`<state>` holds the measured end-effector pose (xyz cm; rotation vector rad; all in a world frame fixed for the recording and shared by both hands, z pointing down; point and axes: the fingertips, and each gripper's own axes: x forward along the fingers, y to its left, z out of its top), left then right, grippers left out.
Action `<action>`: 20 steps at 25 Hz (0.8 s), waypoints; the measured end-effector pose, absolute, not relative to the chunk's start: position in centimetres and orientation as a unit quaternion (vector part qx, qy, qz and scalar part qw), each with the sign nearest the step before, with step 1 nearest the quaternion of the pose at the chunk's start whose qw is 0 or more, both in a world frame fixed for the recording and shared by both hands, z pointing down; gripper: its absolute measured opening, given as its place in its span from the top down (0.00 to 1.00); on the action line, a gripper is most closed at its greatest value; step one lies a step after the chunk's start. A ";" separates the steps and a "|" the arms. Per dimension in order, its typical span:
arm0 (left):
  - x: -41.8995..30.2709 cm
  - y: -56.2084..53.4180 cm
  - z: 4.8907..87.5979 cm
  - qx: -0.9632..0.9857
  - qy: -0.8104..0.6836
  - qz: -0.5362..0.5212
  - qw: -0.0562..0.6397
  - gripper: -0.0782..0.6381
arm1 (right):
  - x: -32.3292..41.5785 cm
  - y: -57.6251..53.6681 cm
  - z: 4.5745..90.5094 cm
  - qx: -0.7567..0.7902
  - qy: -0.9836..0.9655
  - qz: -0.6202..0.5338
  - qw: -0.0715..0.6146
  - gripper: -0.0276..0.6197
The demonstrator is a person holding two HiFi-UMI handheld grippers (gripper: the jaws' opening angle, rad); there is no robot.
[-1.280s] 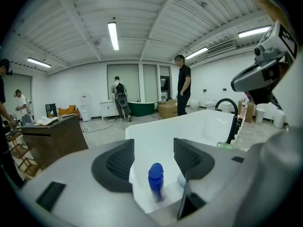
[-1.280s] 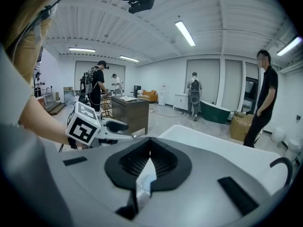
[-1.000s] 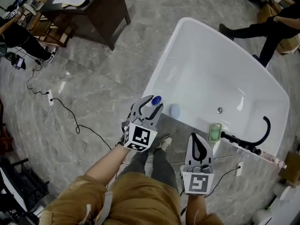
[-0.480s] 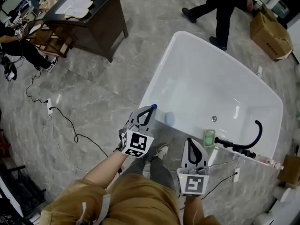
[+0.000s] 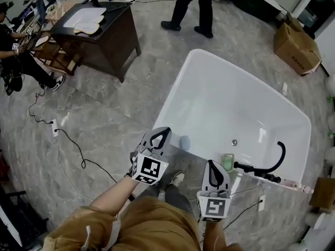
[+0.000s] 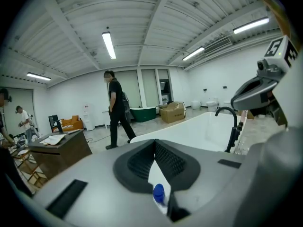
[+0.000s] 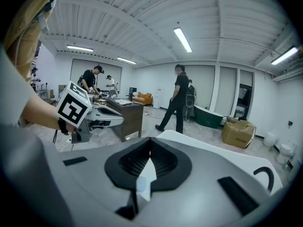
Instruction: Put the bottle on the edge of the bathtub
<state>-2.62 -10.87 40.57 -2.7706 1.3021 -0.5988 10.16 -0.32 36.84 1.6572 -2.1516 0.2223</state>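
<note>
Bright, even indoor light falls from long ceiling tube lamps (image 6: pixel 109 44) that show in both gripper views, their cores blown out to white. In the head view the white bathtub (image 5: pixel 225 98) carries small glare patches on its inner wall, the polished stone floor (image 5: pixel 104 114) has a pale sheen, and the shadow beneath the desk (image 5: pixel 107 38) is soft. Both gripper views bend strongly towards black corners. The left gripper (image 6: pixel 155 143) and right gripper (image 7: pixel 150 141) look soft close to the lens.
</note>
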 end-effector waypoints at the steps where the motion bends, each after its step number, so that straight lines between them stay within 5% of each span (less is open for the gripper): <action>1: -2.6 -10.9 40.3 -0.888 0.418 -0.192 0.011 0.88 | 10.2 -0.5 36.7 0.596 -0.772 0.079 0.206 0.95; 20: -2.1 -10.3 31.8 -0.891 0.427 -0.152 0.034 0.88 | 12.5 -2.1 35.0 0.592 -0.780 0.060 0.191 0.95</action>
